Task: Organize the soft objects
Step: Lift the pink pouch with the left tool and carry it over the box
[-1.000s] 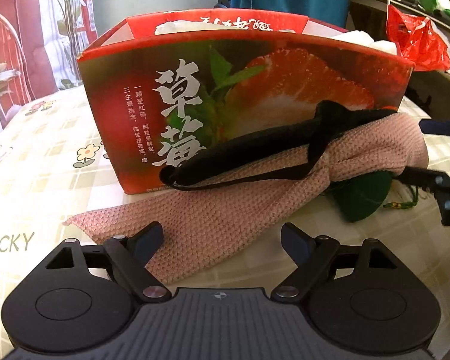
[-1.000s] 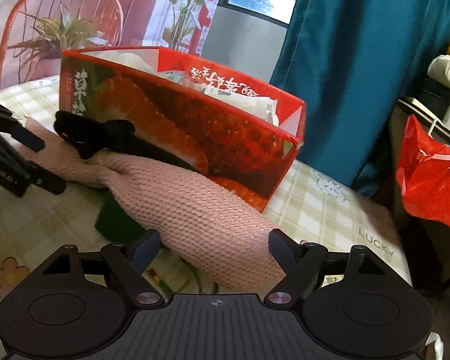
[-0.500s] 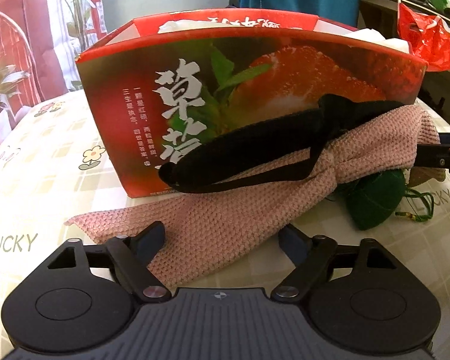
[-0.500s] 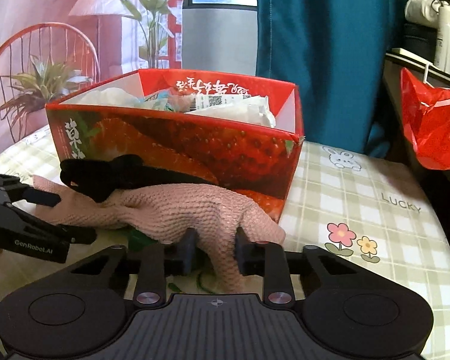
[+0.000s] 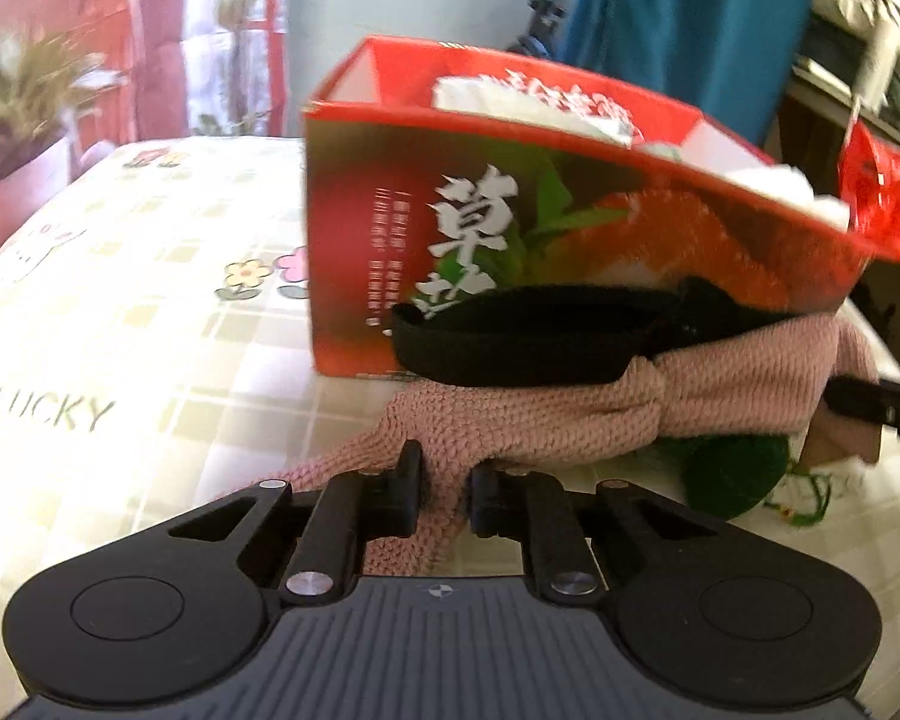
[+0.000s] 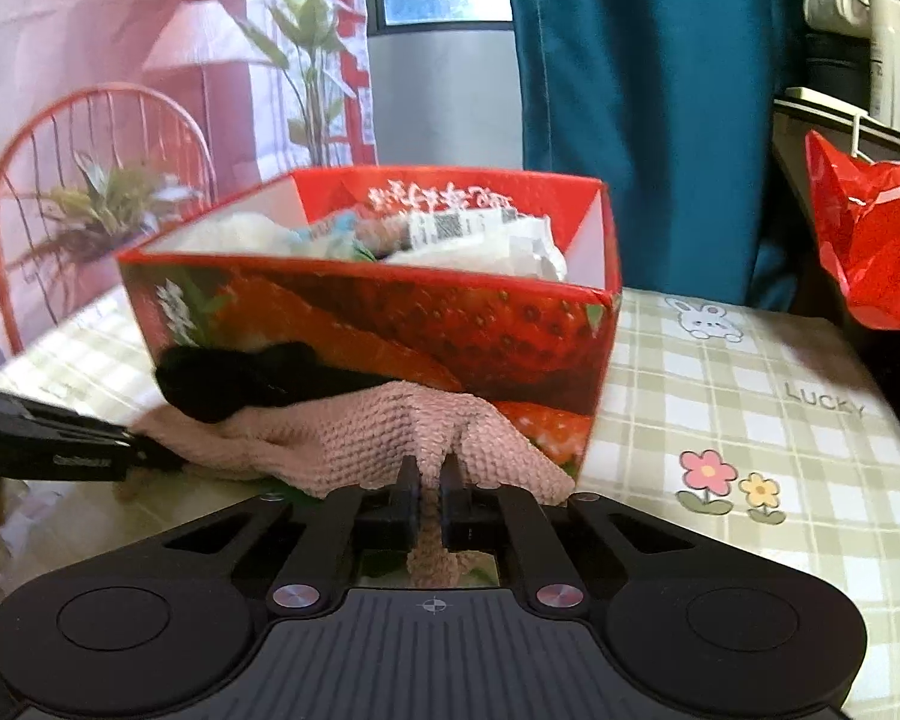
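A pink knitted cloth (image 5: 540,420) lies stretched in front of the red strawberry box (image 5: 510,228), with a black strap (image 5: 528,336) draped on top of it. My left gripper (image 5: 444,480) is shut on the cloth's left end. My right gripper (image 6: 429,477) is shut on the cloth's (image 6: 354,432) other end, close to the box (image 6: 390,324) corner. The black strap (image 6: 234,375) rests on the cloth in the right wrist view too. The box holds several white soft items (image 6: 480,240). A dark green soft object (image 5: 738,474) lies partly under the cloth.
The table has a checked cloth printed with flowers and "LUCKY" (image 6: 750,420). A red plastic bag (image 6: 870,240) hangs at the right beyond the table edge. A teal curtain (image 6: 630,90) hangs behind the box. The left gripper shows in the right wrist view (image 6: 60,450).
Both grippers went from open to shut on the two ends of the pink cloth. The right one closed first, the left one after. Both views shifted; the cloth bunched up at both ends.
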